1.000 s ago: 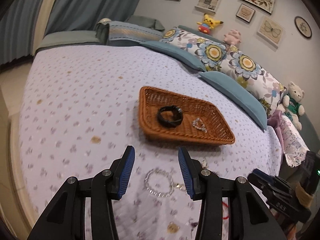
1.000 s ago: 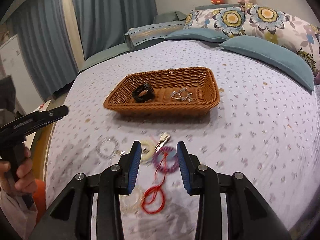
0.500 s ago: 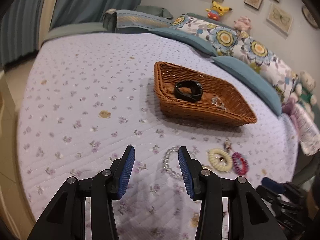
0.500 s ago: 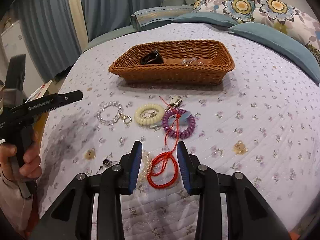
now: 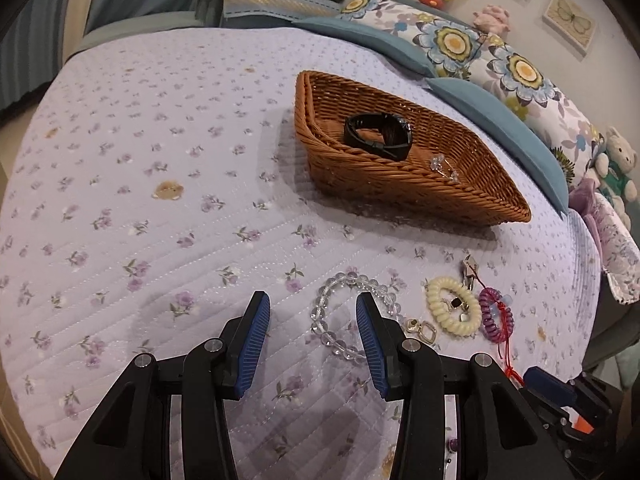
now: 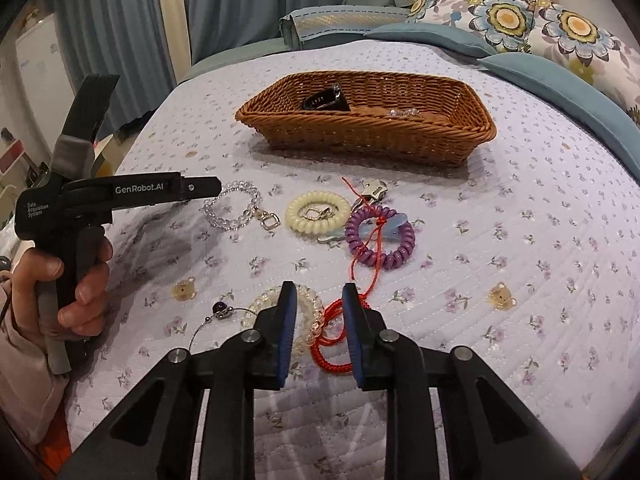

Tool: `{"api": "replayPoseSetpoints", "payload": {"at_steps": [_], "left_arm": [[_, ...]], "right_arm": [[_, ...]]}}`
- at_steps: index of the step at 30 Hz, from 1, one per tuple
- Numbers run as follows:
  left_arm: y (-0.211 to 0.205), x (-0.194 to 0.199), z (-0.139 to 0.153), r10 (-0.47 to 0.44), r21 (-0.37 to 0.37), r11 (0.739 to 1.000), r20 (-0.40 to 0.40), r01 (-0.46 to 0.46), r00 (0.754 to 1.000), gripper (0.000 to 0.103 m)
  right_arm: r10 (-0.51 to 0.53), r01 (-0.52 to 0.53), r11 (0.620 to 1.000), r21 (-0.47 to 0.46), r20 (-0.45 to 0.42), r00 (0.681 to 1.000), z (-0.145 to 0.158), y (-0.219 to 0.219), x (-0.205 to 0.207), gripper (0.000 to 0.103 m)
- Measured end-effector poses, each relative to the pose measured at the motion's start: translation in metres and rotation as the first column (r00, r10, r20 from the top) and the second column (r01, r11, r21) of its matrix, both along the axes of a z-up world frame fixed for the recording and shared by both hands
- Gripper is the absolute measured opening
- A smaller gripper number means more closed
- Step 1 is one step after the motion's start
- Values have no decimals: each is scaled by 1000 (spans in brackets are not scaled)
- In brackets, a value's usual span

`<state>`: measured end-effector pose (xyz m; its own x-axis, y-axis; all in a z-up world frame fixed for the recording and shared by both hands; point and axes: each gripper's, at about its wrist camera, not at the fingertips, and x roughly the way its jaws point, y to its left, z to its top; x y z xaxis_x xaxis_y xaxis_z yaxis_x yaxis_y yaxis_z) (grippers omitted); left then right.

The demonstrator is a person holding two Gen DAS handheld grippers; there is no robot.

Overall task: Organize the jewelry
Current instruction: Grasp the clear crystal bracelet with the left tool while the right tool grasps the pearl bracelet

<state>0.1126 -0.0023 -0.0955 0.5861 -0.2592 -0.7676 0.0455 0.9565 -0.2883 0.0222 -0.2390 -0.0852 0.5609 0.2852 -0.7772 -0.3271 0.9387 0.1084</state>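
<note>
The left black two-finger gripper with blue ribbed pads (image 5: 310,334) tilts steeply down, its jaws parted about halfway, nothing pressed between the pads. From the right wrist view its black body (image 6: 120,196) reaches in from the left edge, the person's left hand (image 6: 60,280) wrapped round the pistol grip with a pale sleeve at the wrist. The right black gripper with blue pads (image 6: 320,316) also points steeply down; its jaws have just been closing and stand narrow, the pads not seen pressing on anything.
</note>
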Motion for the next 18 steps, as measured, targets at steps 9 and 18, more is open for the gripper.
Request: {"api": "replayPoseSetpoints", "payload": {"at_steps": [9,18], "left_arm": [[-13,7,-8,-20,66,998,-33,22,999,46],[-30,6,-11,-68,169,983,-26,71,997,12]], "right_arm": [[22,-23,999,-44,-23,999,-10,9,3,25],[44,-45,997,-69,-17,999,-13,16,3,13]]}}
